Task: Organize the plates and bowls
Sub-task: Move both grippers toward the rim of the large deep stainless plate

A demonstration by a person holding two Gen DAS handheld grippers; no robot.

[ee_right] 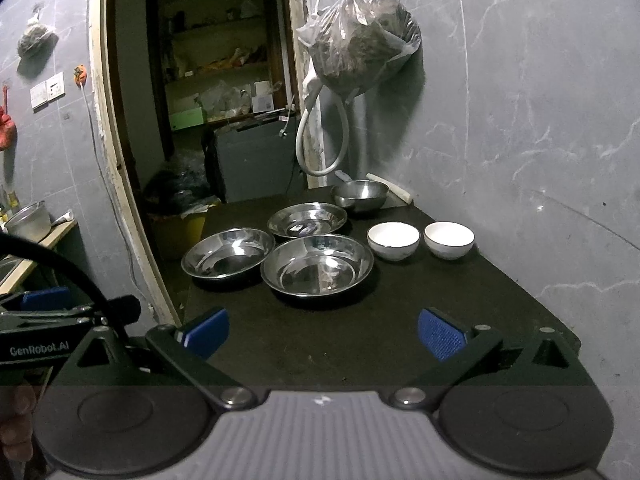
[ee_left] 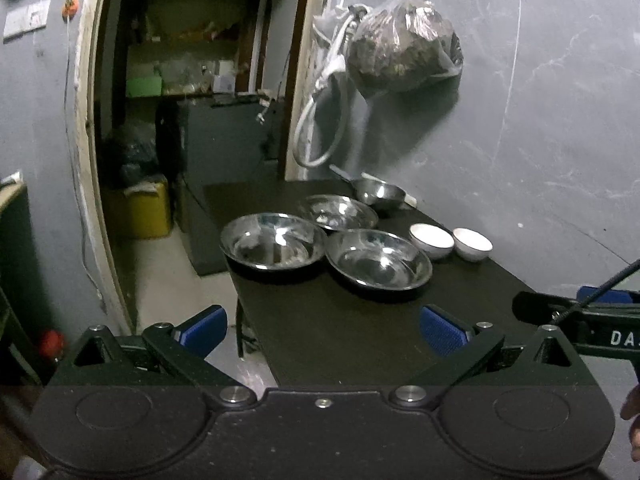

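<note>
left claw [ee_left: 324, 334] wide; round steel plates [ee_right: 317, 265].

Near half of the counter [ee_right: 320, 344] is bare in front of my right hand-held gripper [ee_right: 323, 330], jaws wide, so open approach there. Farther on, 3 steel plates [ee_right: 317, 264] sit clustered, rims touching or nearly, no gap to slip between. 2 white bowls [ee_right: 393, 240] stand just right of them w/ a narrow gap between the pair. Steel bowl [ee_right: 360, 195] blocks the back, close to the wall [ee_right: 520, 140]. Hanging bag [ee_right: 362, 54] crowds the space above the back. My left hand-held gripper [ee_left: 323, 332] hangs over the counter's left edge; floor [ee_left: 168, 272] side open.
</note>
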